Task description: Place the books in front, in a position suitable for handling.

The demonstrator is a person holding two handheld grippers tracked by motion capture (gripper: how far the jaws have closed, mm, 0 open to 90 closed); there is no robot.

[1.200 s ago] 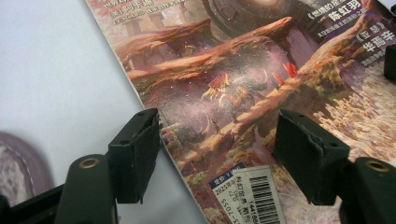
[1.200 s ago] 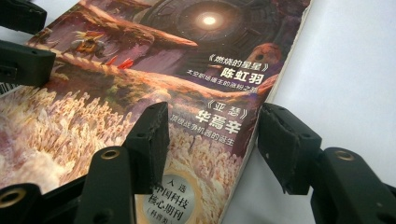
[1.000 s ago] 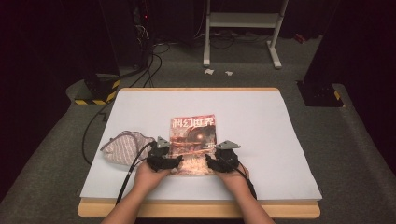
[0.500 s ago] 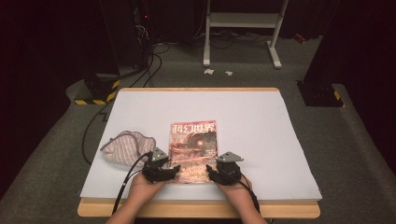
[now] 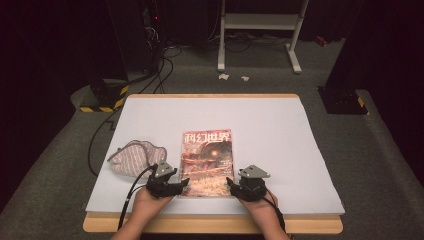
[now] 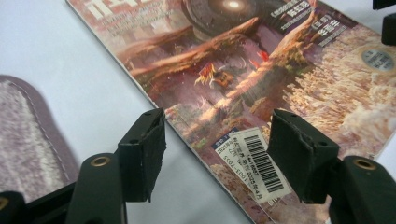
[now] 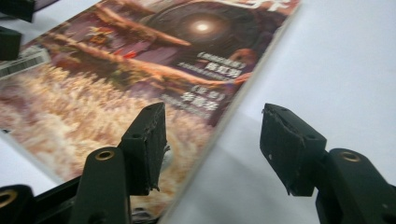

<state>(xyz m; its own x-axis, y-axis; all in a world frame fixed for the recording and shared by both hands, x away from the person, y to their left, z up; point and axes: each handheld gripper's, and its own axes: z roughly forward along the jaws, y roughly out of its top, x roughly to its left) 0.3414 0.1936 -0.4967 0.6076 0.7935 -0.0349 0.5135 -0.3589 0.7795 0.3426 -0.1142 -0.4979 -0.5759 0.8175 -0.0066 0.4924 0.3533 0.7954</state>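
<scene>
Two grippers sit low at the near corners of a magazine (image 5: 207, 162) lying flat on the white tabletop (image 5: 280, 130). Left gripper (image 5: 181, 184): jaws apart, straddling the spine corner by the barcode label (image 6: 258, 161), nothing pinched. Right gripper (image 5: 231, 182): jaws have just been opening, spread across the magazine's right edge, pads clear of it. Striped cloth pouch (image 5: 134, 157) lies just left of the magazine.

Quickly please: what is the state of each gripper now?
Left gripper: open, holding nothing, over the magazine's corner.
Right gripper: open, holding nothing, astride the magazine's edge.
</scene>
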